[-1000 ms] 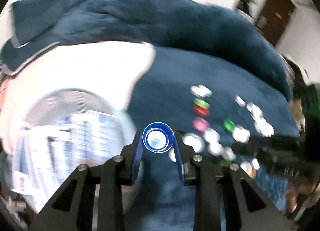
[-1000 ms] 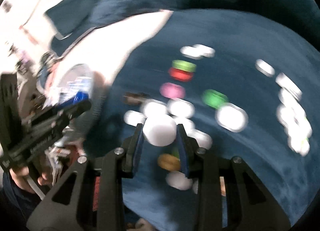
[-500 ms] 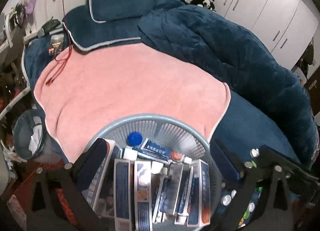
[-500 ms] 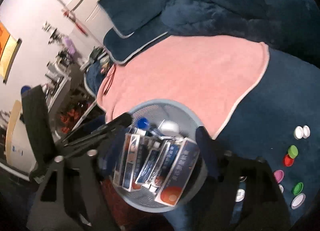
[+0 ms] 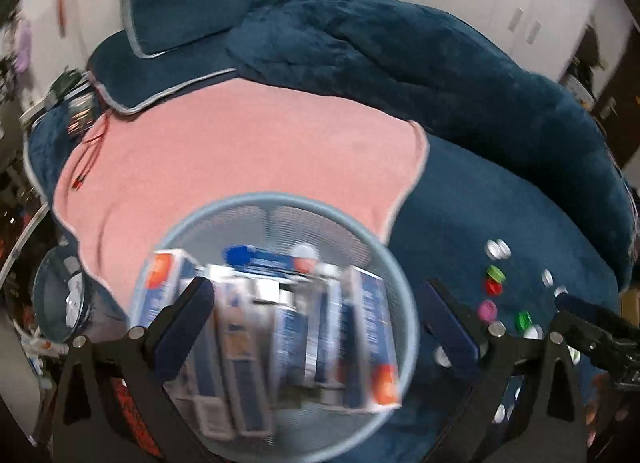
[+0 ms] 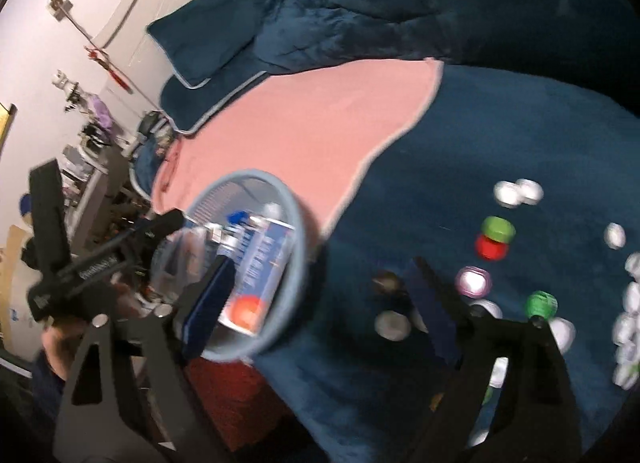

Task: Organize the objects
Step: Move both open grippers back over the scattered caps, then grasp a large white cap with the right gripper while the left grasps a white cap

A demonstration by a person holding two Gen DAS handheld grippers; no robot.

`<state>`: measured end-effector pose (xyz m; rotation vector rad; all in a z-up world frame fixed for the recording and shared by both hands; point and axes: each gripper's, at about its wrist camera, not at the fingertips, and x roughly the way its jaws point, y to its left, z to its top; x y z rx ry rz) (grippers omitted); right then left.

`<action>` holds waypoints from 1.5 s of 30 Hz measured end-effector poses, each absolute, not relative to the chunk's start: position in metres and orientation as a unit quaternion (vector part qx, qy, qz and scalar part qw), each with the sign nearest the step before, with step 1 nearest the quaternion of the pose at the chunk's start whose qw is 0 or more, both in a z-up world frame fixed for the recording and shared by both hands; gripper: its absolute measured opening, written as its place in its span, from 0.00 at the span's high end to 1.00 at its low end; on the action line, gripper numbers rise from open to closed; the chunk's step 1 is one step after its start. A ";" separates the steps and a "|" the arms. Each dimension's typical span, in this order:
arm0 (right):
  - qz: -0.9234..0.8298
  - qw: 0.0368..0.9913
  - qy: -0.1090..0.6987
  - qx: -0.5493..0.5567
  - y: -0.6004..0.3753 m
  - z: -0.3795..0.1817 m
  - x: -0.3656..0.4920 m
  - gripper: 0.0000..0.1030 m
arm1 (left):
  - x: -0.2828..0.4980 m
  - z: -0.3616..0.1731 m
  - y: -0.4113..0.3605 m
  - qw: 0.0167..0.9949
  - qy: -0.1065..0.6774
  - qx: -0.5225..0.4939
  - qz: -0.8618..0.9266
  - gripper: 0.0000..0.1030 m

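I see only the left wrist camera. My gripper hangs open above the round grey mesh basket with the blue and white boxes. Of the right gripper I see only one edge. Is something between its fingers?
Observer: No. The right gripper is empty. Its jaws are opening, partly over the round grey mesh basket, partly over the dark blue plush blanket.
Operator: Does a cap lie near it that I miss?
Observer: Yes, a blurred brownish round cap lies on the blanket between its fingers.
Operator: Does that camera show my side?
Observer: Yes, the left gripper shows at the basket's far side, with a hand below it.
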<state>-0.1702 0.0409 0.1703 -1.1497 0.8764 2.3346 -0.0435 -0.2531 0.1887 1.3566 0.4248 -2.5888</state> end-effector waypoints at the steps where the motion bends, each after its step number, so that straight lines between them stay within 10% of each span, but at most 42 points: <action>1: 0.832 0.204 0.310 -0.412 0.043 0.169 -0.161 0.09 | -0.045 0.188 -0.241 0.081 0.137 0.459 -0.874 0.00; 18: 0.726 0.371 0.281 -0.507 0.108 0.058 -0.037 0.10 | -0.048 0.112 -0.080 -0.084 0.076 0.528 -0.842 0.00; 21: 0.731 0.357 0.271 -0.515 0.111 0.047 -0.047 0.34 | -0.044 0.100 -0.075 -0.082 0.078 0.537 -0.836 0.00; 22: 0.728 0.354 0.270 -0.521 0.112 0.044 -0.048 0.57 | -0.043 0.096 -0.074 -0.083 0.081 0.540 -0.833 0.00; 34: 0.741 0.353 0.311 -0.478 0.113 0.070 -0.013 0.59 | -0.050 0.041 -0.078 -0.025 0.144 0.545 -0.826 0.05; 39: 0.746 0.344 0.303 -0.483 0.110 0.066 -0.015 0.59 | -0.060 0.027 -0.081 -0.020 0.122 0.548 -0.827 0.21; 42: 0.750 0.340 0.301 -0.481 0.106 0.067 -0.015 0.59 | -0.062 0.029 -0.082 -0.014 0.105 0.541 -0.834 0.65; 45: 0.752 0.337 0.297 -0.482 0.103 0.067 -0.017 0.59 | -0.063 0.032 -0.085 -0.028 0.111 0.542 -0.833 0.71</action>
